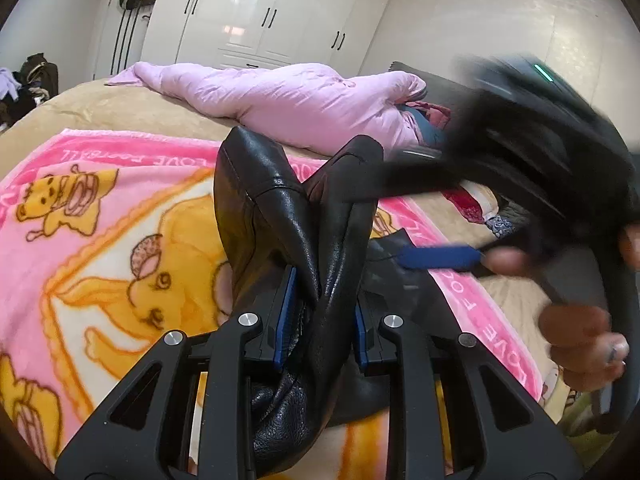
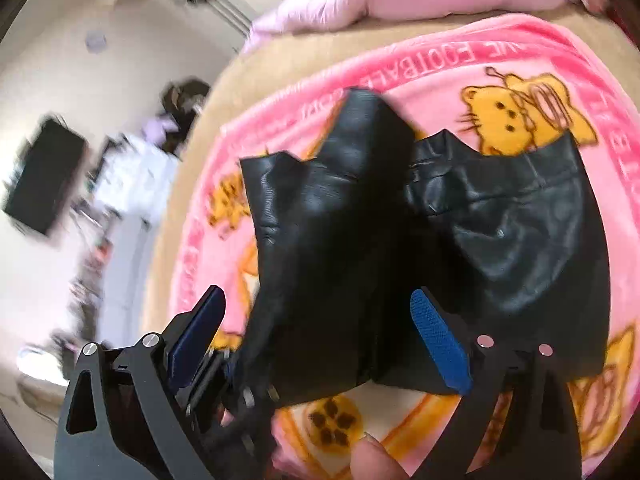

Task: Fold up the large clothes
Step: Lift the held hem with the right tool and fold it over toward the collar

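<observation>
A black leather garment [image 1: 296, 240] lies bunched on a pink cartoon blanket [image 1: 100, 240] on the bed. My left gripper [image 1: 322, 316] is shut on a raised fold of it, blue pads pressing both sides. In the right wrist view the same garment [image 2: 500, 220] spreads over the blanket [image 2: 560, 60], one part lifted. My right gripper [image 2: 320, 324] is open, its blue pads [image 2: 440, 344] wide apart around the near edge of the leather. The right gripper also shows blurred in the left wrist view [image 1: 440, 258], to the right of the garment.
A pink padded coat [image 1: 288, 100] lies across the far side of the bed [image 1: 120, 112]. White wardrobes [image 1: 260, 12] stand behind. Other clothes [image 1: 472, 200] are piled at the bed's right. A dark screen [image 2: 44, 176] hangs on the wall left of the bed.
</observation>
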